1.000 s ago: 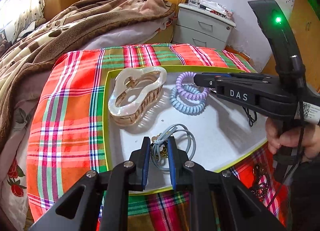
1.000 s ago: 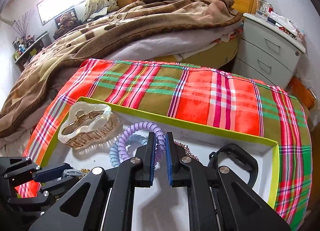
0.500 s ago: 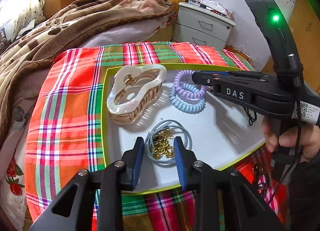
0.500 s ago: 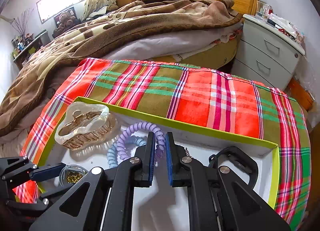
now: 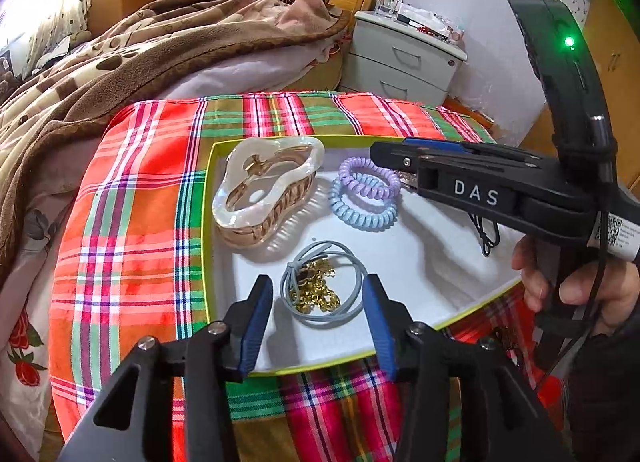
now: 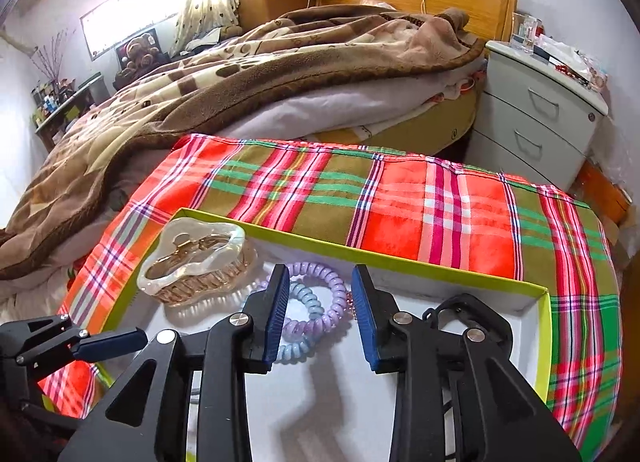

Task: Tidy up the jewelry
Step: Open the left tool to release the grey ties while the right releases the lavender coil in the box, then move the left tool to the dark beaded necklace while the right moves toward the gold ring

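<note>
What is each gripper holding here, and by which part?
Nothing. The left gripper is opening around the grey hair tie without touching it; the right gripper is opening over the coil ties, gripping neither.

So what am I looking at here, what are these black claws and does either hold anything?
They are two hand-held grippers, each with a camera looking along its fingers. The left wrist view shows the left gripper, its jaws opening around a grey hair tie with a gold chain, gripping neither. The right wrist view shows the right gripper, also opening, above a purple coil tie and a blue coil tie. All lie in a green-rimmed tray beside a pearly claw clip. Nothing is held.
</note>
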Tool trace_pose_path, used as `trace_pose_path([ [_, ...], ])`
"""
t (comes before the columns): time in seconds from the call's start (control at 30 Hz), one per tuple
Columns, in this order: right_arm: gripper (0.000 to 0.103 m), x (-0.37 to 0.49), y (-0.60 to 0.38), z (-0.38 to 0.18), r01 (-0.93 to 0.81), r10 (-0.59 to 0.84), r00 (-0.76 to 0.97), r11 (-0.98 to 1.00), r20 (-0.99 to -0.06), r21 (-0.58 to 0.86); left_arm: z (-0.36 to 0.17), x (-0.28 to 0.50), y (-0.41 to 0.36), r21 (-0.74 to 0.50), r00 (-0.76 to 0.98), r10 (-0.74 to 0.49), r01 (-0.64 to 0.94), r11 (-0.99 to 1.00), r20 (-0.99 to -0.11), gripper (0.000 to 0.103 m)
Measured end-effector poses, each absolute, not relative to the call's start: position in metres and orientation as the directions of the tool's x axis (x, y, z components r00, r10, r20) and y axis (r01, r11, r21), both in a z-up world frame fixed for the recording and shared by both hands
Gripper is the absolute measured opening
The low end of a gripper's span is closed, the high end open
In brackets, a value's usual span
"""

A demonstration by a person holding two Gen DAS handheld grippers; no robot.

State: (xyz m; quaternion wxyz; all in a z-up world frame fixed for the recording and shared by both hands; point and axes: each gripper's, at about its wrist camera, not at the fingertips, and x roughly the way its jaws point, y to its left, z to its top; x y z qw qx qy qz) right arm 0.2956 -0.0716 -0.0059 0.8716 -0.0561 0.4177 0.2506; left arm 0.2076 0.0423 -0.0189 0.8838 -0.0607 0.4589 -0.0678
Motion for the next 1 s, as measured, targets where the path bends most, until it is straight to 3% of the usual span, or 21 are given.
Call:
trace_pose_path([
  [0.27, 0.034, 0.268, -0.091, 0.015, -0.478, 0.422, 0.567, 0.868, -0.708, 0.135, -0.004, 0.191, 0.037, -0.174, 0.594, -0.191, 0.087, 0.981, -0.782, 0.050],
  [0.4, 0.042, 0.249, -0.106, 0.025, -0.464, 0.415, 0.595, 0.876, -0.688, 0.128, 0.003, 0.180, 0.032, -0.206, 0.597, -0.232, 0.112, 0.972, -0.768, 0.050],
  [1.0, 0.042, 0.182, -0.168, 0.035, -0.375, 0.362, 0.676, 0.919, -0.641, 0.123, -0.003, 0.146, -0.018, -0.290, 0.509, -0.385, 0.259, 0.921, -0.770, 0.050],
])
